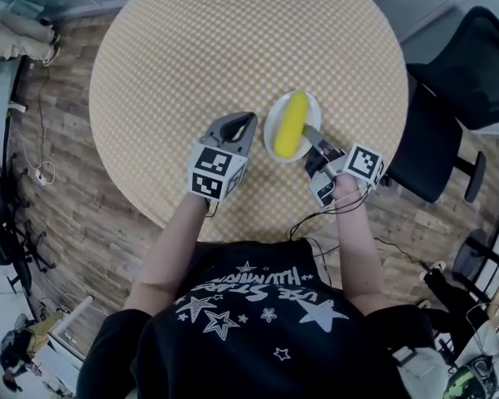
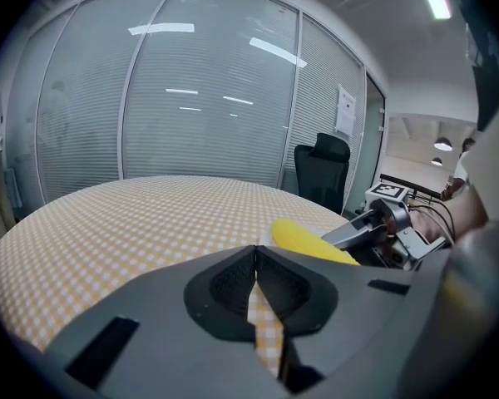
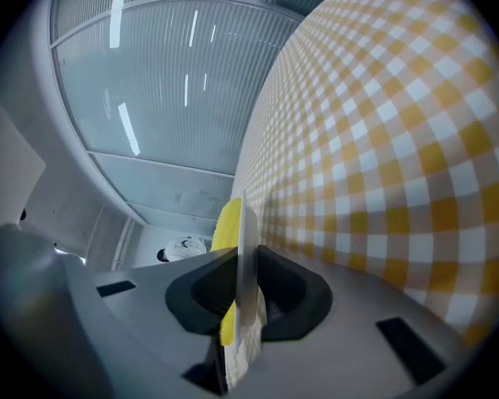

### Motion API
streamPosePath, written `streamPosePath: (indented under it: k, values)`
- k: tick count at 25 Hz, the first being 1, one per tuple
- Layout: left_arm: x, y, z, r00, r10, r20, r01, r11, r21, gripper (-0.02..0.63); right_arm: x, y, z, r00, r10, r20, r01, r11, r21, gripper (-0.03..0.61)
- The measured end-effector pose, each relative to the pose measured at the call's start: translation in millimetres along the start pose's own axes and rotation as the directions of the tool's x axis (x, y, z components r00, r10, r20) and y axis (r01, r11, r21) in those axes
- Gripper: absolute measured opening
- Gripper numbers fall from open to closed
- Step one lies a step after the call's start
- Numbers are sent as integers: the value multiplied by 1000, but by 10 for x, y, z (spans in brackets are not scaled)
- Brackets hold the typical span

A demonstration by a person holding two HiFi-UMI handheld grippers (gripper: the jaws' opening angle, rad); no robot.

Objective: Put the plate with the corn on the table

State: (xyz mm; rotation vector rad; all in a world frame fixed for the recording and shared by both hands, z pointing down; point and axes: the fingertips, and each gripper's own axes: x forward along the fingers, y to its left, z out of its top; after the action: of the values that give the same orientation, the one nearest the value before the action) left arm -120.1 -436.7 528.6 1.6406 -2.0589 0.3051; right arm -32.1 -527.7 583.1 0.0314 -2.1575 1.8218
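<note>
I am pinching the plate [image 1: 274, 111] by its near rim with my right hand-held gripper [image 1: 313, 138]. The corn [image 1: 290, 125] is lying on the plate, and the counter [image 1: 233, 48] is directly beneath the plate. I cannot tell whether the two are touching. My left hand-held gripper [image 1: 246, 120], pressed together and empty, is sitting just left of the plate. I am aiming to hold the plate level and to spread the jaws only once it is resting flat.

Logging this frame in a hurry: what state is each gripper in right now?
Left gripper: closed, holding nothing.
Right gripper: closed on the rim of the plate carrying the corn.
</note>
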Motion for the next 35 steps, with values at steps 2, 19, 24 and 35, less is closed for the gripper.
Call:
streamPosePath:
  k: [2, 19, 24, 35]
  values:
    - [12, -7, -14, 1000, 0, -5, 0, 1000, -1, 8, 17, -17, 4, 1000, -13, -6, 13, 1000, 4, 55]
    - [50, 5, -67, 1000, -14, -24, 14, 1000, -1, 8, 84, -93, 19, 986, -165, 3, 165, 986, -38, 54]
    - [20, 4, -57, 999, -21, -25, 21, 1000, 6, 8, 99, -150, -33, 959, -282, -19, 277, 953, -125, 55]
    - [-79, -82, 2, 999, -42, -1, 42, 999, 26, 8, -140, -204, -71, 934, -357, 32, 357, 917, -181, 106]
